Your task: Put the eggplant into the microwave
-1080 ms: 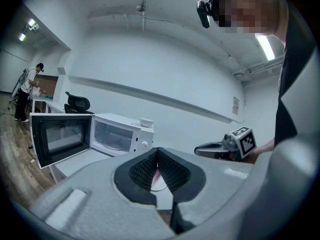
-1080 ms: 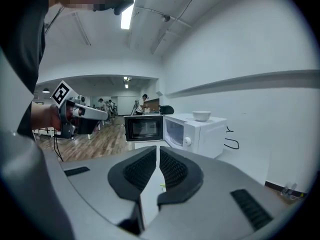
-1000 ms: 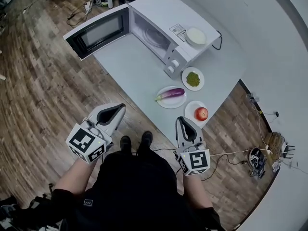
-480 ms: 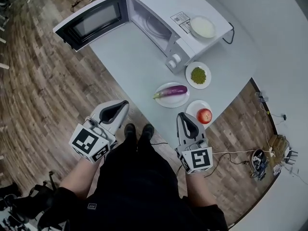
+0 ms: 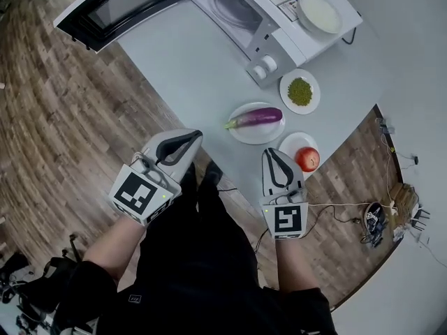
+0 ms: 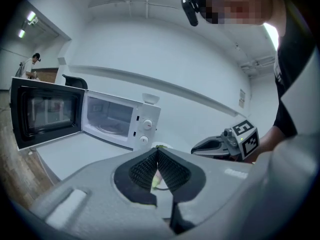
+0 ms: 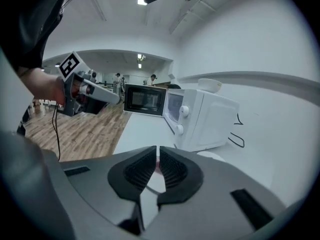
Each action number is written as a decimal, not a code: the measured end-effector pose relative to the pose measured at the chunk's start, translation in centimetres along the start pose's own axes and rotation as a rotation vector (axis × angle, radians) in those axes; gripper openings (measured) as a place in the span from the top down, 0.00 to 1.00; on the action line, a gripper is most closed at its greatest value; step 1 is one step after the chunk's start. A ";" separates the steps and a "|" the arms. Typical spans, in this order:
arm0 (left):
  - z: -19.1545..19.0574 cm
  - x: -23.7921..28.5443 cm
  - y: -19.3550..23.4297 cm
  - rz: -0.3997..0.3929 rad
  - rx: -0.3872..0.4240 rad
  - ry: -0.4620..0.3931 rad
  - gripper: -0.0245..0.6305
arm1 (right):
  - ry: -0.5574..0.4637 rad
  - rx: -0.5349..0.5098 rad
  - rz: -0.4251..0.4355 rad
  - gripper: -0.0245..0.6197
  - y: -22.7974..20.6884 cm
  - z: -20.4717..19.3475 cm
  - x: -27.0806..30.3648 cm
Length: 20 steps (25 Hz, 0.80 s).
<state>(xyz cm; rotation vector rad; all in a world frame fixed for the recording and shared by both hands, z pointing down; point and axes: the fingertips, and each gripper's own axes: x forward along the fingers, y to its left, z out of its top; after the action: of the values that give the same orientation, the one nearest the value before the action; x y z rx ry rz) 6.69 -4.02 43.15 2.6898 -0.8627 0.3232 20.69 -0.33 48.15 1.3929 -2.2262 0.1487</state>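
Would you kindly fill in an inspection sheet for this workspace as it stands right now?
Surface: pale table, carrying the microwave and three plates.
Job's things: eggplant lying on a white plate; microwave with its door swung open.
Clutter: green-filled plate; red apple on a small plate; white bowl atop the microwave.
Grippers: left gripper and right gripper both shut and empty, near the table's front edge.
Cables: black cord behind the microwave; loose cable over the floor.
Surroundings: wooden floor.
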 end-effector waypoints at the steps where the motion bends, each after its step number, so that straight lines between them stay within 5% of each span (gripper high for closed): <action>1: -0.3 0.3 0.1 0.003 0.017 0.008 0.95 | 0.014 -0.019 0.000 0.93 0.1 -0.5 0.4; 20: -5.1 3.9 0.8 -0.010 0.096 0.111 0.95 | 0.243 -0.384 0.040 0.90 0.7 -10.2 4.7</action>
<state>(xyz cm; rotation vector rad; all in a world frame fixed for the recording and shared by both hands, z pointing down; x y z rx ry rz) 8.69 -4.96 49.20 2.7323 -0.8209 0.5182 22.12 -0.23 59.30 1.0630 -1.9552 -0.0894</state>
